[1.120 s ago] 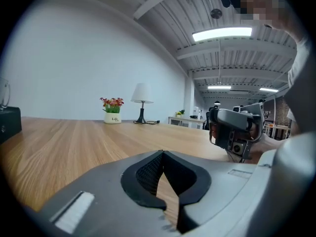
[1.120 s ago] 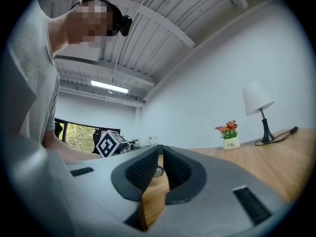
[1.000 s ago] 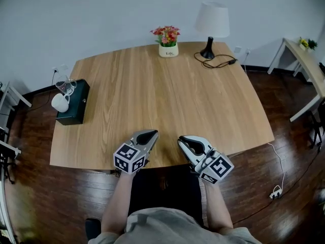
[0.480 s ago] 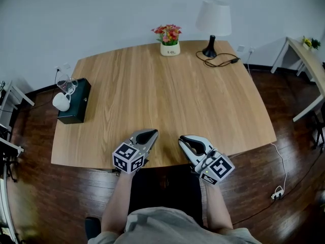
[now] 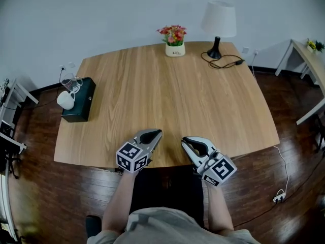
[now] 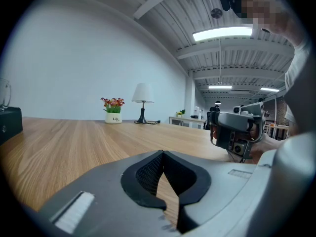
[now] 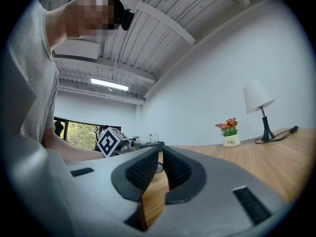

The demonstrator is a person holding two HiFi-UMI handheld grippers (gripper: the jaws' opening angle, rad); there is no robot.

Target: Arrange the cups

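A clear glass cup [image 5: 69, 82] and a white mug [image 5: 65, 100] sit at the table's far left, by a dark green box [image 5: 80, 107]; the mug hangs over the box's outer side. Both grippers rest at the near table edge, far from the cups. My left gripper [image 5: 155, 132] is shut and holds nothing; in the left gripper view its pads [image 6: 163, 153] meet at the tips. My right gripper [image 5: 185, 141] is shut and empty too, with its pads [image 7: 161, 150] together. The right gripper view shows the glass cup [image 7: 153, 138] far off, past the left gripper's marker cube [image 7: 109, 141].
The wooden table [image 5: 177, 100] carries a white flower pot [image 5: 175, 49] and a lamp [image 5: 218, 24] with a black cable [image 5: 223, 61] at its far edge. A pale side table [image 5: 310, 55] stands at the right. Dark wood floor surrounds it.
Neither gripper has moved, and the cups stay in place. Only the head view has shifted a little, so everything sits slightly further right in the picture.
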